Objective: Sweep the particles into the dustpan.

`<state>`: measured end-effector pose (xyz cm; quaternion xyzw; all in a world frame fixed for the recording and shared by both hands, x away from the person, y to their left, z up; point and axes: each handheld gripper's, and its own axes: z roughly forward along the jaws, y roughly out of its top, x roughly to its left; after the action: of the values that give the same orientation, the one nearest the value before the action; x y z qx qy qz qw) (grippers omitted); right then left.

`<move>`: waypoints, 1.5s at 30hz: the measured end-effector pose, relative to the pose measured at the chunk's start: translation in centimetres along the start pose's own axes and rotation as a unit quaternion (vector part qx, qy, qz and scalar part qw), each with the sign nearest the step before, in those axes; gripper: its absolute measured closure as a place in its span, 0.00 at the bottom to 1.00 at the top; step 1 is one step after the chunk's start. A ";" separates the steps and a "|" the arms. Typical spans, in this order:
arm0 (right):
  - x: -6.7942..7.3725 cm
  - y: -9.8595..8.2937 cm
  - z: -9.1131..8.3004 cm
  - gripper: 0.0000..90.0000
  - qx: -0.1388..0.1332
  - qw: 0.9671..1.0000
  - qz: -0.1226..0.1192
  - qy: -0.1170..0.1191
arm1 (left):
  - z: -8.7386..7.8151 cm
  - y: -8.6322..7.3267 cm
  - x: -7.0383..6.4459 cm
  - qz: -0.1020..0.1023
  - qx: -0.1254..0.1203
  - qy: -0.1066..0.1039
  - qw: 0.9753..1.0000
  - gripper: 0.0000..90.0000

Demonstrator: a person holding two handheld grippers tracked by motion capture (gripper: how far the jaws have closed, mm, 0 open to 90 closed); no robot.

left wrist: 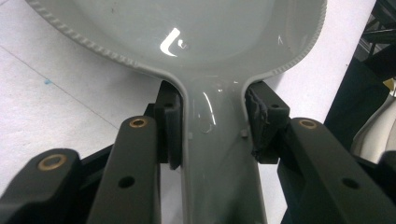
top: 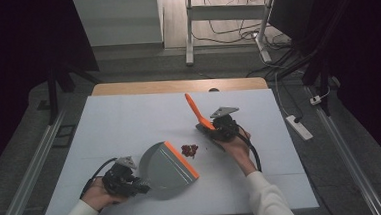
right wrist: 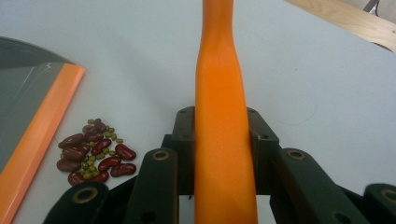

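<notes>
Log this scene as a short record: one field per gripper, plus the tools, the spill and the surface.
left gripper: shut on the grey dustpan by its handle
right gripper: shut on the orange brush handle
dustpan lip: orange edge facing the beans
spill: small pile of red beans mixed with smaller green ones, on the table beside the dustpan's orange edge
surface: white table

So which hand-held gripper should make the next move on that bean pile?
Probably the right hand-held gripper: it grips the orange brush beside the beans. The left hand-held gripper already holds the dustpan, its orange lip facing the pile.
</notes>
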<state>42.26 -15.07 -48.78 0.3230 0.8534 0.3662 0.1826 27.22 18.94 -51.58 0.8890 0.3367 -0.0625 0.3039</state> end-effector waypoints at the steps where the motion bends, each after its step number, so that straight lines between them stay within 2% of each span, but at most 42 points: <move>1: 0.0 0.0 0.1 0.78 0.003 1.000 -0.003 0.001 | 0.0 0.0 0.0 -0.001 -0.001 -0.001 1.000 0.69; 10: 0.2 0.3 0.8 0.78 0.002 1.000 0.000 0.004 | 0.2 0.0 0.1 -0.005 -0.001 -0.005 1.000 0.69; 14: 0.8 0.4 0.9 0.78 0.009 1.000 -0.014 0.015 | 0.2 0.0 0.2 -0.006 -0.002 -0.007 1.000 0.69; 15: 0.9 0.5 0.8 0.78 0.009 1.000 -0.015 0.024 | 0.2 0.0 0.2 -0.006 -0.001 -0.007 1.000 0.69; 17: 0.8 0.6 0.6 0.78 -0.006 0.999 -0.014 0.039 | 0.2 0.0 0.2 -0.006 -0.002 -0.007 1.000 0.69; 19: 0.3 0.9 -0.2 0.78 -0.022 0.999 -0.006 0.027 | 0.2 0.0 0.2 -0.004 0.000 -0.007 1.000 0.69; 22: -1.2 0.7 -1.3 0.78 -0.044 0.999 0.026 0.009 | 0.2 0.0 0.2 -0.004 0.000 -0.008 1.000 0.69; 24: -1.9 0.3 -1.4 0.78 -0.038 0.999 0.035 -0.006 | 0.2 0.0 0.2 -0.004 0.000 -0.008 1.000 0.69; 26: -2.3 -0.1 -1.0 0.78 -0.024 0.999 0.031 -0.017 | 0.2 0.0 0.2 -0.005 0.000 -0.008 1.000 0.69; 31: -2.6 -0.7 -0.1 0.78 -0.009 0.999 0.037 -0.012 | 0.2 0.0 0.2 -0.005 0.000 -0.008 1.000 0.69; 37: -1.2 -0.2 0.4 0.78 0.004 1.000 0.016 0.001 | 0.3 0.0 0.2 -0.005 0.000 -0.009 1.000 0.69; 43: 1.7 0.3 0.8 0.78 0.013 0.999 -0.028 0.007 | 0.3 0.0 0.2 -0.006 0.000 -0.010 1.000 0.69; 45: 2.2 0.3 0.8 0.78 0.010 0.999 -0.023 0.025 | 0.3 0.0 0.2 -0.006 0.001 -0.010 1.000 0.69</move>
<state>41.24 -12.95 -49.24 0.2957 0.8685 0.3613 0.1665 27.42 18.93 -51.89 0.8865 0.3391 -0.0733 0.3062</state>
